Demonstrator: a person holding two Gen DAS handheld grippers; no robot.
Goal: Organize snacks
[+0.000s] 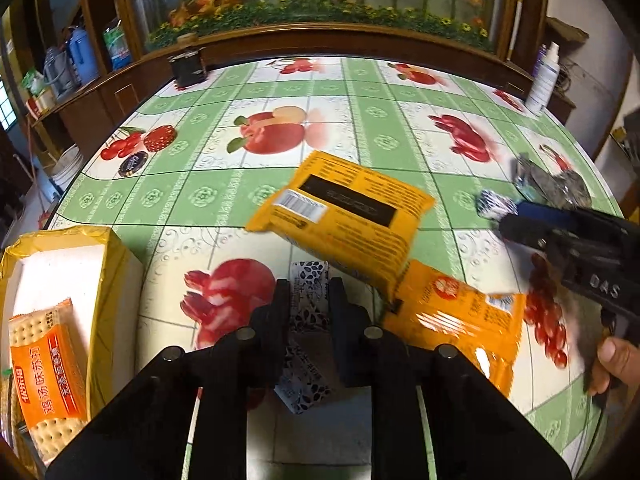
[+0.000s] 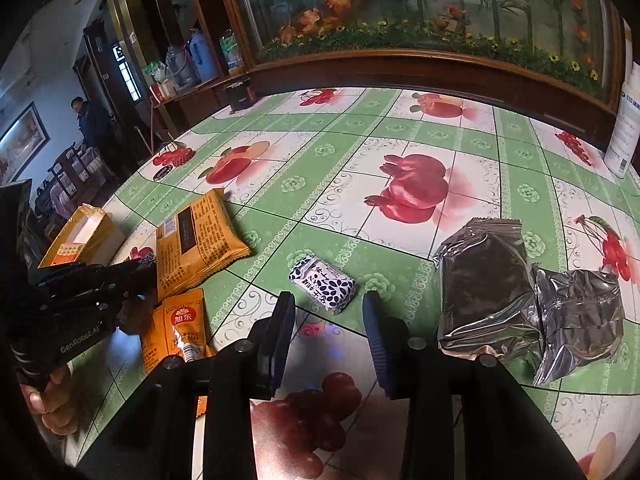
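Pinching a leaf-patterned snack bar (image 1: 309, 300) lengthwise, left tool (image 1: 309, 292) pressed shut

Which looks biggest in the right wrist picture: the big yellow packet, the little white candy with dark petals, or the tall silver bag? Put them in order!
1. Tall silver bag and big yellow packet: they look about alike, too close to rank.
2. Little white candy: clearly the smallest, lying between them.
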